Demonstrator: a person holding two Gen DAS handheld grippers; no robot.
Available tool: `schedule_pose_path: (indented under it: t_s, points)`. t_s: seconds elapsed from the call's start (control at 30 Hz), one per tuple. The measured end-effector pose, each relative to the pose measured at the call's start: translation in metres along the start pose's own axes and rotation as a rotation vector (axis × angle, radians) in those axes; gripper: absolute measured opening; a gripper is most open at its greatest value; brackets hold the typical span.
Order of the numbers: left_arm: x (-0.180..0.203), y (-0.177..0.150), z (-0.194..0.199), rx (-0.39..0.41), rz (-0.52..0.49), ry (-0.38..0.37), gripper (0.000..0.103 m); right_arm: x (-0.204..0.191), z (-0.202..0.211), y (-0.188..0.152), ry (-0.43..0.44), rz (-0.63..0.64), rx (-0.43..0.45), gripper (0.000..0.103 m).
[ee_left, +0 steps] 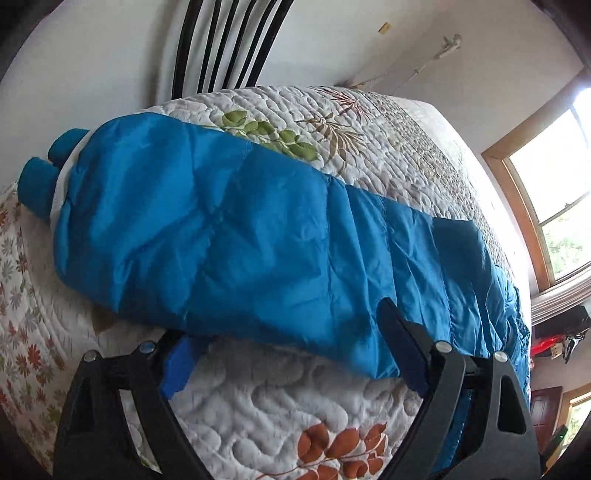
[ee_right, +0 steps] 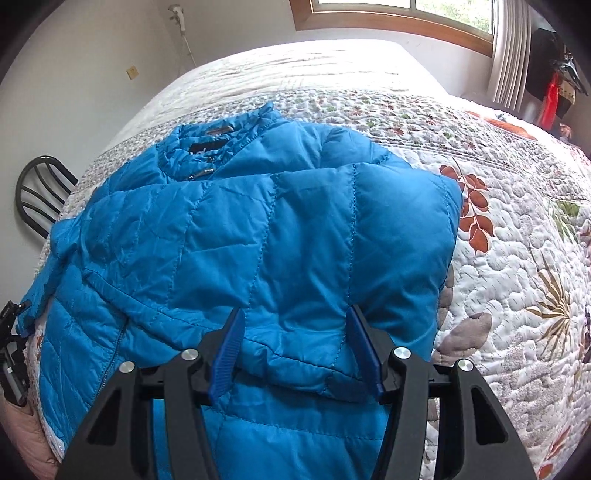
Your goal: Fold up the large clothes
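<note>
1. Nearest the left wrist camera, the left gripper stands wide open, its blue-padded fingers straddling the near hem of the bright blue quilted puffer jacket without pinching it.
2. Over the bed's quilted floral bedspread, the right gripper is about half open, its blue pads to either side of a puffy folded edge of the jacket; whether they press on it I cannot tell.
3. Across the bedspread's middle the jacket lies partly folded, collar toward the far edge.
4. Beyond the bed's edge stand a black slatted metal chair and a wood-framed window.
</note>
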State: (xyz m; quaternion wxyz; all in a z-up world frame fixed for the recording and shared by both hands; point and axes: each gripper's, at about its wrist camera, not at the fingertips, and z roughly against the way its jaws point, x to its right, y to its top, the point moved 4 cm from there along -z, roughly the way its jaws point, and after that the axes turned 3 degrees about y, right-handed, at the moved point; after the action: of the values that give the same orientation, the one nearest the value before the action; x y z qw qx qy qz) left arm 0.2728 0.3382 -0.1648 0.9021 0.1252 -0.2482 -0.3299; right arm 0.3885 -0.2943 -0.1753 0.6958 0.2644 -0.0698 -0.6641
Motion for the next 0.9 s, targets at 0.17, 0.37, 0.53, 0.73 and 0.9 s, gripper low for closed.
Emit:
schedule_pose_path:
  t_s: [0.17, 0.37, 0.53, 0.73, 0.9]
  points:
    - [0.004, 0.015, -0.012, 0.038, -0.026, 0.094, 0.061, 0.0, -0.009, 0.0, -0.013, 0.009, -0.005, 0.057]
    - [0.013, 0.022, -0.014, 0.085, -0.048, 0.122, 0.019, 0.002, -0.01, 0.0, -0.005, 0.011, -0.007, 0.057]
    - [0.033, 0.019, -0.005, 0.13, -0.112, 0.151, 0.009, 0.002, -0.011, 0.0, -0.009, 0.014, -0.008, 0.057]
    - [0.048, 0.016, 0.016, 0.16, -0.159, 0.133, 0.009, 0.003, -0.008, 0.0, 0.004, 0.004, -0.005, 0.057]
    - [0.074, 0.011, 0.043, 0.21, -0.206, 0.069, 0.009, 0.005, -0.002, 0.0, 0.03, -0.016, 0.0, 0.056]
